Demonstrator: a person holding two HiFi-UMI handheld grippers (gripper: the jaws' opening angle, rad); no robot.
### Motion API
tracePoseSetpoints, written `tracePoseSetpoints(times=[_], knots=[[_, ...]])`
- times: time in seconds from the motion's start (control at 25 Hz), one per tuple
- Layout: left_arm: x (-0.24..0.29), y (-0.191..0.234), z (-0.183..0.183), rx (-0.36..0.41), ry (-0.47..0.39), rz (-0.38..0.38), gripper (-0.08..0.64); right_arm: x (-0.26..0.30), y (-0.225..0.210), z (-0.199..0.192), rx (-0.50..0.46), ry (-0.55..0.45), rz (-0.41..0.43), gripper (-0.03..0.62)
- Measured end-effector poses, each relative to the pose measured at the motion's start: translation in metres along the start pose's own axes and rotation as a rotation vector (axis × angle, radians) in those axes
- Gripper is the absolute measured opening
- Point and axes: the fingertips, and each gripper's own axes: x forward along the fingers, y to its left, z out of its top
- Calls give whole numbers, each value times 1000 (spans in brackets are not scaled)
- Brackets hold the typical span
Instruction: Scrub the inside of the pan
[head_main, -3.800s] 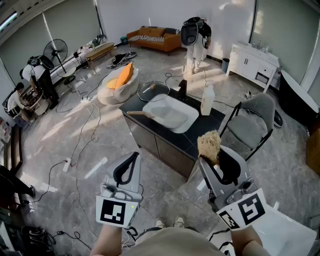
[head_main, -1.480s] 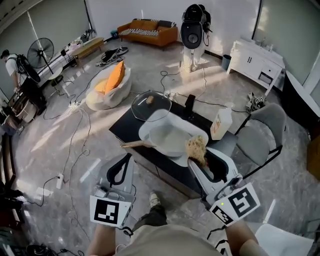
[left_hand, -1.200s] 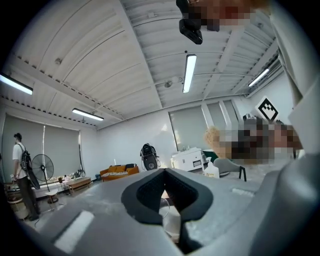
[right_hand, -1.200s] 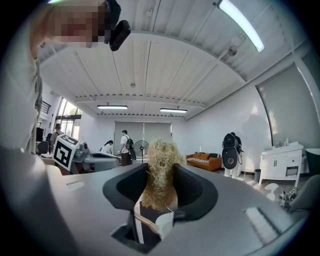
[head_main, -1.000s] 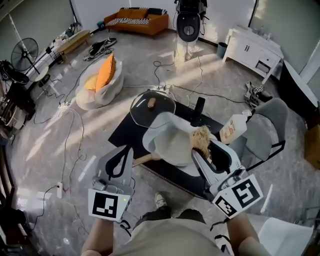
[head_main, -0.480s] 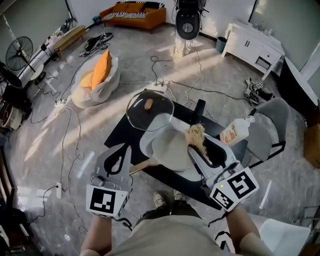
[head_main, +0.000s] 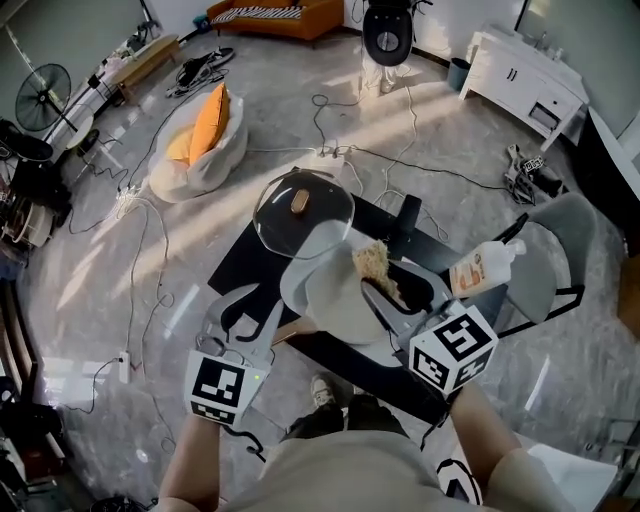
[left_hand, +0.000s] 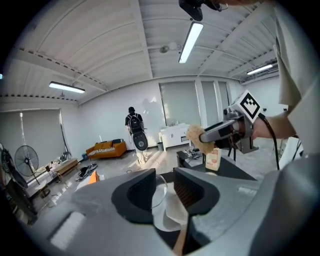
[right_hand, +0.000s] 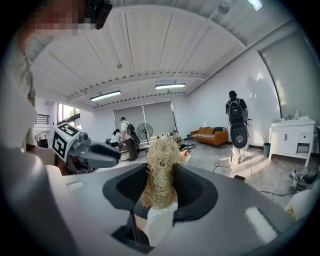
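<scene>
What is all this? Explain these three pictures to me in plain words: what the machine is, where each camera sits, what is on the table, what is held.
There is no robot here: a person holds a two-jaw gripper in each hand. The wide picture comes from a camera on the person's head, looking steeply down. The other two come from cameras that ride on each gripper and look along its jaws.

On the black table are a white basin with a pale pan in it, a glass lid and a bottle.

The right gripper is shut on a straw-coloured scrubber, held over the pan. The left gripper has just been opening its jaws. They stand apart, and the pan's wooden handle shows in the gap, not pinched.
</scene>
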Motion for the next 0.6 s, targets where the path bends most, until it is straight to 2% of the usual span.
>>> tracePoseSetpoints(times=[0.28,0.48,0.6], knots=[[41,-15,-65,46,239,-161,207,55,-25,-57,41,121,48,167],[59,-34,-124,7,415,-306,233,93,-34,-109,74,230,80,167],[70,-46,-153,-14,492,-371,236,113,-37,-145,90,300,103,167]])
